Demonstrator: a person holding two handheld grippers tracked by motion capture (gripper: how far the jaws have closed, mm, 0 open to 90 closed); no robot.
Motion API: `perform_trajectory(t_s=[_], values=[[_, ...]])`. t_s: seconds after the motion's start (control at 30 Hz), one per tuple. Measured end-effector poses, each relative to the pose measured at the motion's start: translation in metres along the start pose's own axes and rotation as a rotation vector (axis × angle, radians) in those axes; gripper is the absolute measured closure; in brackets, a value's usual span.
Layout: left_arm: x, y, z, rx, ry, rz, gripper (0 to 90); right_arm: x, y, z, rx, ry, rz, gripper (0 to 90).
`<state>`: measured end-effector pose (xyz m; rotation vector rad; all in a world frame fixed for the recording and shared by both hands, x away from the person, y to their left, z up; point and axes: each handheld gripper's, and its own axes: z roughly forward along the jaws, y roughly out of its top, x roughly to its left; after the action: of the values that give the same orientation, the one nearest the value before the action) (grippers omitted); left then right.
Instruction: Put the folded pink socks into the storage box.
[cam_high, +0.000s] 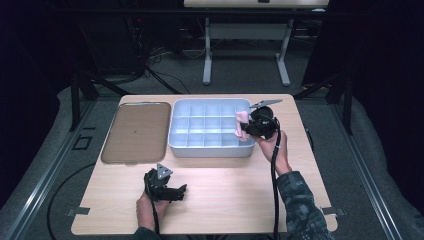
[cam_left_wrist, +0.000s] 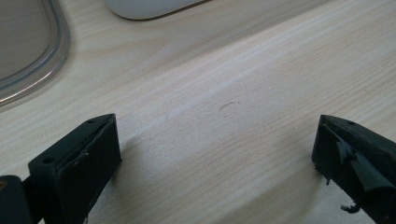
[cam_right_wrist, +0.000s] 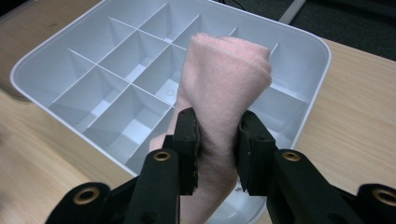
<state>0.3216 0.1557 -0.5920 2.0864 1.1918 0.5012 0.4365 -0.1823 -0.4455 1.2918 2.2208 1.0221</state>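
Pink rolled cloth (cam_right_wrist: 224, 84) clamped in the right tongs (cam_right_wrist: 218, 144), both pads pressed into its middle, roll sticking up past the jaws. It hangs over the divided grey tray (cam_high: 180, 142), at the tray's 3 o'clock edge, above the right-hand compartments. In the high view the right tongs (cam_high: 250, 126) sit at that same edge. Clear flat lid (cam_high: 136, 131) lies on the table (cam_high: 225, 200) at 9 o'clock of the tray, just beside it. Left tongs (cam_high: 172, 192) at 7 o'clock of the tray, near the table's front edge, jaws wide apart, nothing between them, low over bare wood.
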Motion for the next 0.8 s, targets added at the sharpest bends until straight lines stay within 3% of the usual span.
perform_trajectory(t_s=[0.17, 0.8], values=[[0.0, 0.0, 0.0, 0.0, 0.0, 0.0, 0.8, -0.001, -0.003, 0.01, 0.036, -0.06, -0.029, 71.9], [0.0, 0.0, 0.0, 0.0, 0.0, -0.001, 0.9, -0.006, -0.009, 0.036, 0.13, -0.101, -0.039, 71.7]])
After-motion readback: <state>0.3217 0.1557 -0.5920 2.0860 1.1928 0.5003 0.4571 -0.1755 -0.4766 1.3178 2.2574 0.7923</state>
